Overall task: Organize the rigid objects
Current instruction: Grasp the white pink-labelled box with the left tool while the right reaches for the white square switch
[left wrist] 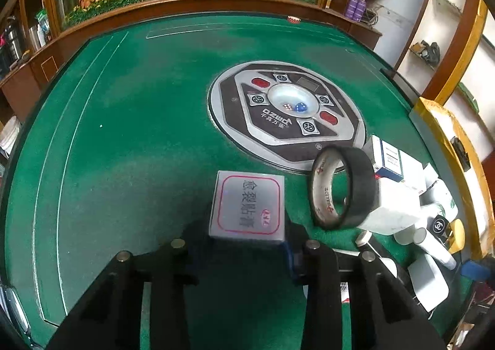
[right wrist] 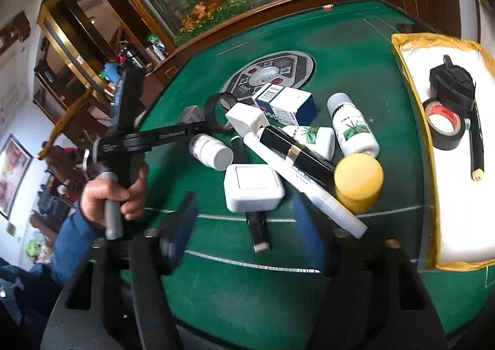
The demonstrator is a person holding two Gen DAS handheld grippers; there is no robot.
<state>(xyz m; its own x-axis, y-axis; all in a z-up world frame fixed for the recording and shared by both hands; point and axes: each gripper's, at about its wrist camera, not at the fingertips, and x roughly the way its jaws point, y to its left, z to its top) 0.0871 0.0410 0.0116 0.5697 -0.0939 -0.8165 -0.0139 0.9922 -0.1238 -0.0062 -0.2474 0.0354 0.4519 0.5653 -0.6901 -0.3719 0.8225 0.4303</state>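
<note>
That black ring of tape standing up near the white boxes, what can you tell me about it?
The black tape roll looks like electrical tape wound on a pale cardboard core printed with red marks. It stands tilted on edge on the green felt table, its hole facing the left wrist camera, and leans against a white box in the pile. Its top edge overlaps the table's round control panel in that view. No gripper touches it.
</note>
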